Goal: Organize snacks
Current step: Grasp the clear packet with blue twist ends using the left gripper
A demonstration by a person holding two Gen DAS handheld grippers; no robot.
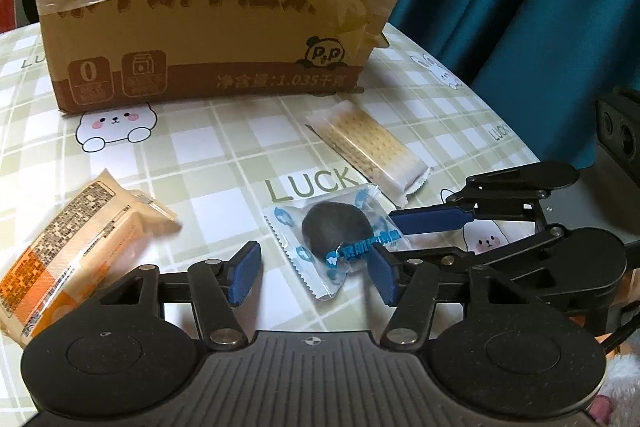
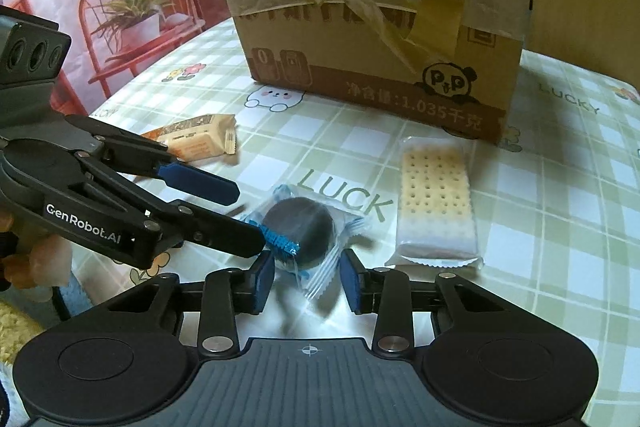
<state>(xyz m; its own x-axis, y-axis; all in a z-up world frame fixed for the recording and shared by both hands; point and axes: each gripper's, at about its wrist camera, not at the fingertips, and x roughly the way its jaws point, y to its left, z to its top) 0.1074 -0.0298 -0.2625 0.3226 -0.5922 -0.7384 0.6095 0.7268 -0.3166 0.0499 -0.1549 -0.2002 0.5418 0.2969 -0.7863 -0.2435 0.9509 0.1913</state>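
Observation:
A dark round cookie in a clear blue-printed wrapper [image 1: 330, 233] lies on the checked tablecloth [image 1: 208, 147]; it also shows in the right wrist view [image 2: 302, 233]. My left gripper [image 1: 312, 277] is open, just in front of the wrapper's near edge. My right gripper [image 2: 306, 285] is open with the wrapper's near corner between its pads; it shows in the left wrist view [image 1: 400, 231] at the wrapper's right side. A cracker pack [image 1: 370, 151] [image 2: 436, 203] lies to the right. An orange snack pack [image 1: 68, 247] [image 2: 196, 141] lies to the left.
A taped cardboard box [image 1: 216, 3] [image 2: 384, 19] stands at the back of the table. A teal curtain [image 1: 528, 7] hangs beyond the table's right edge. A red-patterned cloth [image 2: 100, 7] hangs beyond the left edge.

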